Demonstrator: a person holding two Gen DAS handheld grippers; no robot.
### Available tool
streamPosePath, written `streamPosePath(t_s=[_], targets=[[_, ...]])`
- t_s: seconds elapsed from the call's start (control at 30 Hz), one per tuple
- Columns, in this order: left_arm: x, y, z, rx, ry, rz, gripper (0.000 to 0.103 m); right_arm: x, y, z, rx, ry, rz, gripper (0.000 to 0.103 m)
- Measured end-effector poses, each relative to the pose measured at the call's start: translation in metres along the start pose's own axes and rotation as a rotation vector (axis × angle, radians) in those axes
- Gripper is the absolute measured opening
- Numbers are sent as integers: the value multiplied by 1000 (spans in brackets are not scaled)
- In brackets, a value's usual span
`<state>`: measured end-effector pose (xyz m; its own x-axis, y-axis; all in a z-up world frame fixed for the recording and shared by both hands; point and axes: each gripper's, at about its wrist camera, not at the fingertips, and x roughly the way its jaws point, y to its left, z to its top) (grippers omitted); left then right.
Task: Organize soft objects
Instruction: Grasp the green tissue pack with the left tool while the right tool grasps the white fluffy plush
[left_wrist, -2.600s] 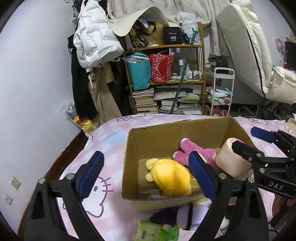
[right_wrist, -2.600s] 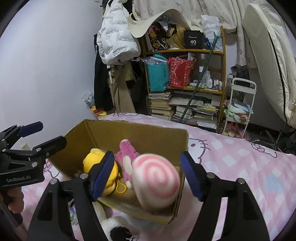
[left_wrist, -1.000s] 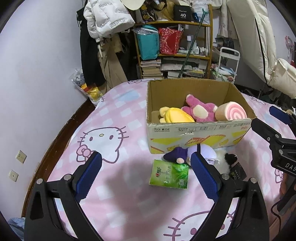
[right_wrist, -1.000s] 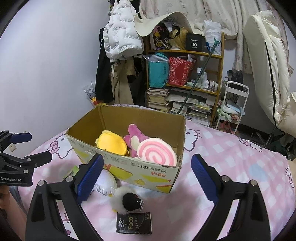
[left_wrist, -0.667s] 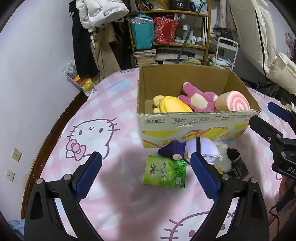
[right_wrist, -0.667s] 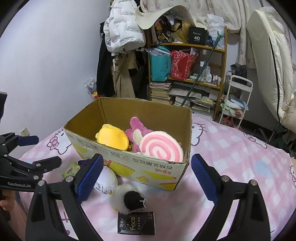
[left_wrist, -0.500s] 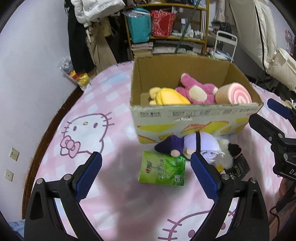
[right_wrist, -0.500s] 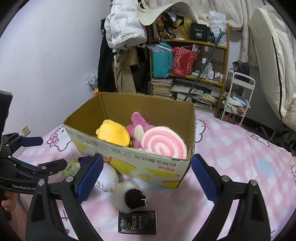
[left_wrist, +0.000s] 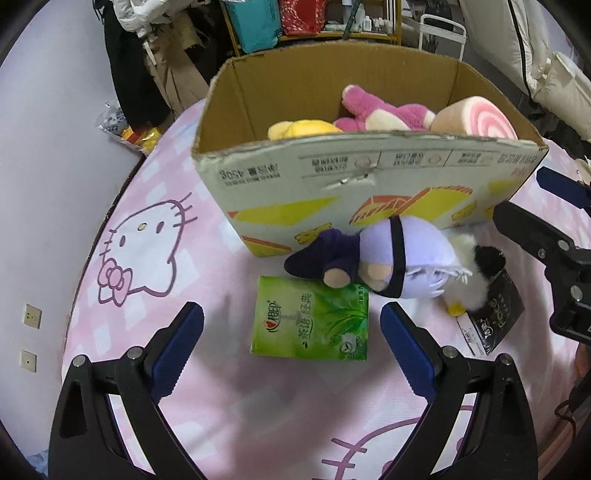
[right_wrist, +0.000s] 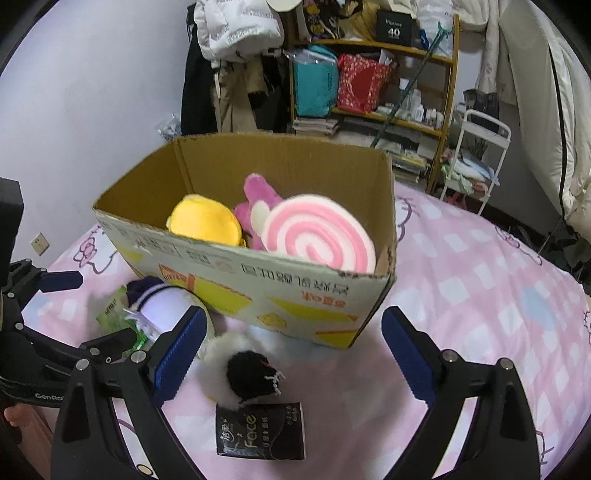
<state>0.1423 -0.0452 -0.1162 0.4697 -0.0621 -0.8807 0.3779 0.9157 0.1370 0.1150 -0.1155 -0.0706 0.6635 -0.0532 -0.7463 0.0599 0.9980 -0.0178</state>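
Observation:
A cardboard box (left_wrist: 369, 177) (right_wrist: 258, 284) on the pink bed holds a yellow plush (right_wrist: 205, 219), a pink plush (right_wrist: 258, 199) and a pink swirl cushion (right_wrist: 317, 230). In front of the box lie a purple-and-lilac plush (left_wrist: 388, 258) (right_wrist: 162, 306), a black-and-white plush (left_wrist: 476, 273) (right_wrist: 247, 369), a green tissue pack (left_wrist: 314, 321) and a black tissue pack (right_wrist: 262, 430) (left_wrist: 495, 314). My left gripper (left_wrist: 291, 343) hangs open over the green pack. My right gripper (right_wrist: 291, 347) stands open above the black-and-white plush, holding nothing.
The bed has a pink checked cat-print cover (left_wrist: 147, 240). Behind it stand a cluttered wooden shelf (right_wrist: 373, 74), hanging coats (right_wrist: 236, 26), a white wire cart (right_wrist: 476, 147) and a folded mattress (right_wrist: 546, 92). A wall with sockets (left_wrist: 31, 317) lies to the left.
Both grippers have sunk toward the bed and tilted further down; the box and the things before it now look bigger and nearer. Earlier still, the right gripper let go of the swirl cushion in the box.

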Motion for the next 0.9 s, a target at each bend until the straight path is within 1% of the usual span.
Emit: streamPosePath(t_s=[0.07,0.13,0.27,0.43,0.5,0.63,0.67,0.8,0.83,0.87,0.9], targets=[[4,1,0,-5,18,-2,95,5,-2,-2,7,23,-14,100],[7,1,0,-6,28,-4,95,8,-4,-3,17,37,-6,100],[13,0,3,-15,41,-30,95,16,-9,-4,29,67,-1,100],[28,-2,4,-17,89,-49,95,25,-8,-7,51,131,77,100],[33,-3,4,-14,103,-31,95,30,-5,-10,50,165,103,100],[36,-7,6,19,80,33,95,39,2,-15,29,201,111,99],[38,-8,6,27,81,44,95,43,5,-15,21,210,112,98],[46,-8,5,19,114,31,95,56,10,-20,14,258,137,81],[47,-8,5,21,118,35,94,58,11,-22,11,265,138,78],[47,-7,5,21,118,40,92,61,13,-23,6,272,142,71],[48,-7,5,20,118,34,86,65,15,-24,-4,280,151,66]])
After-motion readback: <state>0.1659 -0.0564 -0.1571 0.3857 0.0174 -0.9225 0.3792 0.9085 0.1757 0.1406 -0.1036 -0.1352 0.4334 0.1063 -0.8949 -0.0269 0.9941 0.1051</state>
